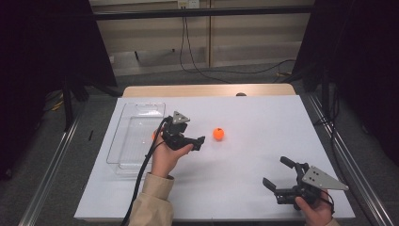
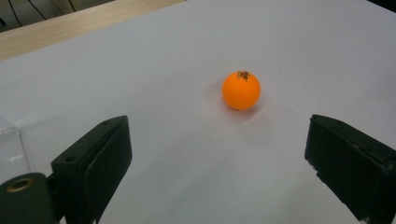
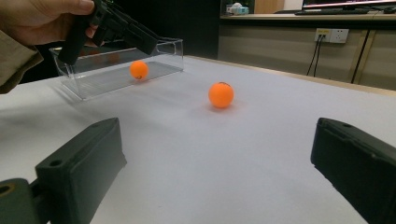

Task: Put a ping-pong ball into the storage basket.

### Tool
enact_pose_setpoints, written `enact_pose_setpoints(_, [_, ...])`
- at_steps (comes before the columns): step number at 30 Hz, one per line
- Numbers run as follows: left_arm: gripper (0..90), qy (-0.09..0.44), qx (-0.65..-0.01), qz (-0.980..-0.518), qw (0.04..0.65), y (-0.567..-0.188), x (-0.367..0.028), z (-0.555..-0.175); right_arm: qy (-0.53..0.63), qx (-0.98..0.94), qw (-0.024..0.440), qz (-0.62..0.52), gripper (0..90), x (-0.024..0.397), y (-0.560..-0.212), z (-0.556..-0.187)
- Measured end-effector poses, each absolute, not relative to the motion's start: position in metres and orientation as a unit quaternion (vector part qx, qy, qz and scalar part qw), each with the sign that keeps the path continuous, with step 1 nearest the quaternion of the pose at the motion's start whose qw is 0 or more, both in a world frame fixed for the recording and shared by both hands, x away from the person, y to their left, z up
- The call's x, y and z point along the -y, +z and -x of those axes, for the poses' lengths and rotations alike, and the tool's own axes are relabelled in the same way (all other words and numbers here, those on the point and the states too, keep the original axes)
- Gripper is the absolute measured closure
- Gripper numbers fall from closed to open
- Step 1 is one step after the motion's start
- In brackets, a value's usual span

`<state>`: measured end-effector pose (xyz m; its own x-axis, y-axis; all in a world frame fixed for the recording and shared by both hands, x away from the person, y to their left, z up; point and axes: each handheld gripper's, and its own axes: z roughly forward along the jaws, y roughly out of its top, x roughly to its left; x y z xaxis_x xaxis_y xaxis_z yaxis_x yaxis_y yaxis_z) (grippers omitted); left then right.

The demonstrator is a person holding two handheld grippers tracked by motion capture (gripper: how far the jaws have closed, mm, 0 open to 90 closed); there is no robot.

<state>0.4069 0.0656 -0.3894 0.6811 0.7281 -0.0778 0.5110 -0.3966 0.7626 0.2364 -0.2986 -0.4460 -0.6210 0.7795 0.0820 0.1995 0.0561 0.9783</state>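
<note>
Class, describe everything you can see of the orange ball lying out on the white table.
The orange ball is small, round, smooth and matte, like a ping-pong ball, with a small dark printed mark on top. It rests alone on the white table, casting a faint shadow, ahead of the open left gripper. Nothing else touches it.

Matt orange ball [image 2: 241, 90], clear plastic tray [image 1: 123, 141]

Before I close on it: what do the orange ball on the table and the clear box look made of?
The small orange ball looks like smooth matt plastic with a small dark printed mark, probably a table-tennis ball. The clear rectangular box looks like rigid transparent plastic, glossy: the second orange ball shows through its wall.
</note>
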Motion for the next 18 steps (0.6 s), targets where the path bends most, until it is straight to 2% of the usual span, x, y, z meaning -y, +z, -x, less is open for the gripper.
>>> enact_pose_setpoints(18, [7.4, 0.127, -0.375, -0.824, 0.406, -0.398, -0.053, -0.408, 0.586, -0.684, 0.247, -0.358, 2.0, 0.299, -0.446, -0.236])
